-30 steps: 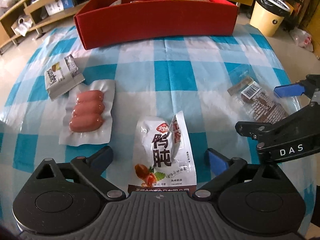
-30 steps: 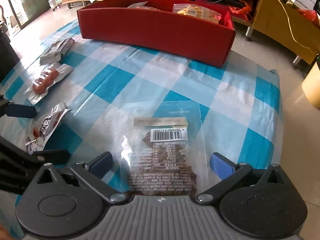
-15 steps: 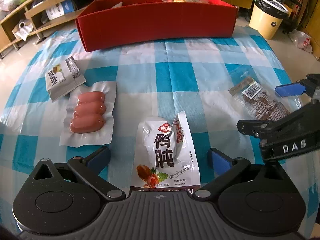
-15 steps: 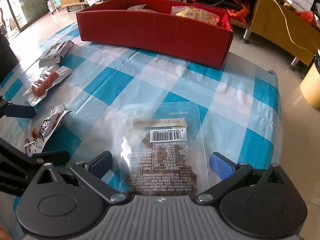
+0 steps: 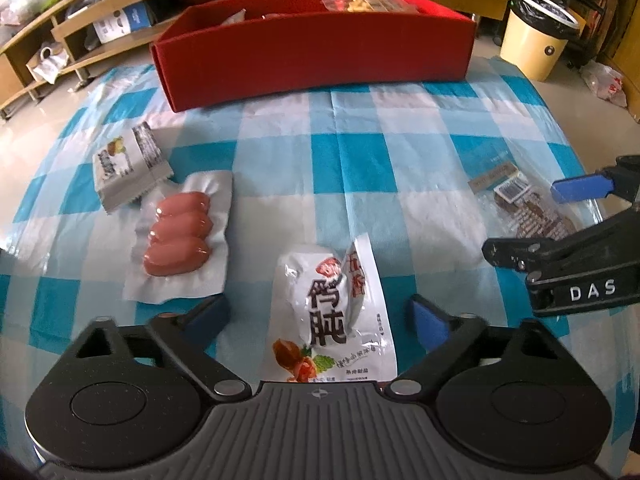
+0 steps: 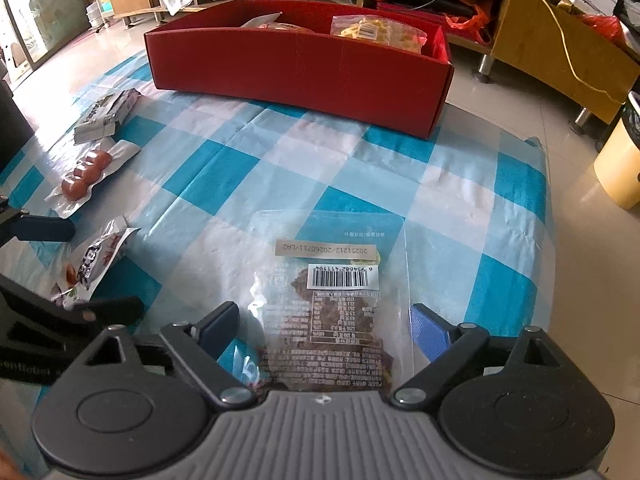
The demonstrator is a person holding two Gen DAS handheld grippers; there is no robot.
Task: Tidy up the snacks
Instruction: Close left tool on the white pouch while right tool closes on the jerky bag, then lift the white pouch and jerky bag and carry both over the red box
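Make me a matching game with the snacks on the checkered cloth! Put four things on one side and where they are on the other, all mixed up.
Things:
1. white pouch with big black writing
2. clear bag with a barcode
3. pack of three sausages
4. bag of yellow snacks

Places:
A. inside the red box
B. between the fingers of the right gripper
C. beside a small grey packet
D. between the fingers of the left gripper

Pairs: 1-D, 2-B, 3-C, 4-A
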